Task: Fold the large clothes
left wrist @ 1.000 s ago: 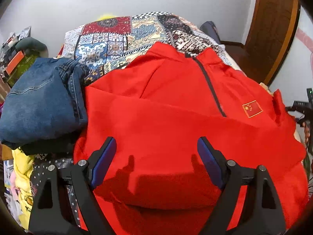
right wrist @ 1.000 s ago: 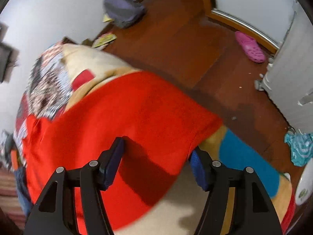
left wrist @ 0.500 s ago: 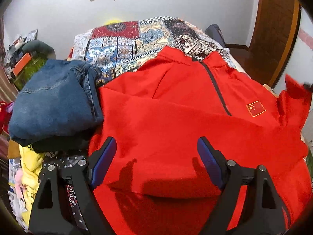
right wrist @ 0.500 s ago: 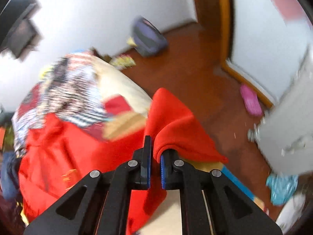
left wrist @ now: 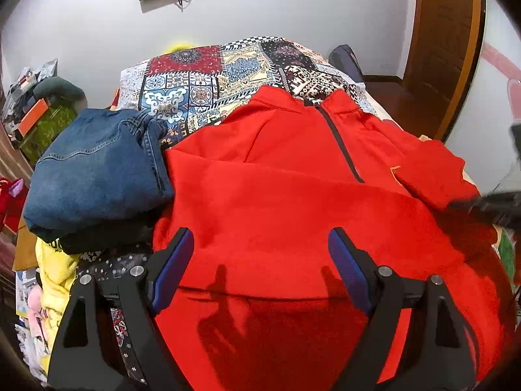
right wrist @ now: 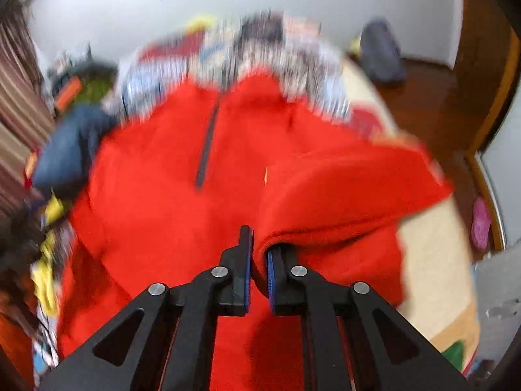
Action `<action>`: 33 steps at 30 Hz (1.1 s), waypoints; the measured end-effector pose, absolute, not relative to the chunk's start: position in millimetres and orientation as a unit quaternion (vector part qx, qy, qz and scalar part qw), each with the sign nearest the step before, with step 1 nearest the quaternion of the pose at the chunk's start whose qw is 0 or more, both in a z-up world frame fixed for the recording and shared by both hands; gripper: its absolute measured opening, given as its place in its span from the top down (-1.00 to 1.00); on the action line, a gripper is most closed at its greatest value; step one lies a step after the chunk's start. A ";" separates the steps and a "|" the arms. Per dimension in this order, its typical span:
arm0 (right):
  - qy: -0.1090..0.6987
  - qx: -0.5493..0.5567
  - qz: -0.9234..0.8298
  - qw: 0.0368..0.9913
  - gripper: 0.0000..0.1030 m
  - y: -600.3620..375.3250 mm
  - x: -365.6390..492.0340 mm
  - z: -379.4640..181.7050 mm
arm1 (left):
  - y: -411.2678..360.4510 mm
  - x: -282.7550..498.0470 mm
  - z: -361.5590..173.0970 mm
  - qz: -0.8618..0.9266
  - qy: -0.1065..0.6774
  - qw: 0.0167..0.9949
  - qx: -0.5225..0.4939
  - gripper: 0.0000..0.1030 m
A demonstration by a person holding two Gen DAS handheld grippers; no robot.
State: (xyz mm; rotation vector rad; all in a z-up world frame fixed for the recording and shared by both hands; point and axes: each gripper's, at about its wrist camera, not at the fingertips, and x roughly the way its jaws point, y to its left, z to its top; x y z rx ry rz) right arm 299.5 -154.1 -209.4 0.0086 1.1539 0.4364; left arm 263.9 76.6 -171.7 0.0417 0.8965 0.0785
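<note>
One red jacket (left wrist: 293, 202) lies spread on the bed (left wrist: 208, 75), with two grippers over it.

The left gripper (left wrist: 260, 260) hovers above the jacket's lower part, jaws spread wide and holding nothing; its view alone shows one folded pair of jeans (left wrist: 94, 169) sharply, touching the jacket's left edge. The right gripper (right wrist: 259, 267) has its jaws pinching a red sleeve (right wrist: 342, 195), folded in over the chest; that view is blurred, and alone shows one pink slipper (right wrist: 481, 224) on the floor.
</note>
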 end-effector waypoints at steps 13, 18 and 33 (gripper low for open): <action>0.481 0.044 0.132 0.866 -0.43 -221.4 288.7 -168.1 | 72.4 260.4 -184.7 0.032 0.441 0.897 0.019 -0.64; 0.500 0.118 0.080 0.854 -0.44 -262.6 329.8 -187.3 | 69.8 266.2 -185.5 0.025 0.442 0.897 0.009 -0.64; 0.547 0.263 0.040 0.794 0.71 -290.4 394.4 -264.6 | 74.4 271.6 -187.3 0.025 0.442 0.897 -0.002 -0.64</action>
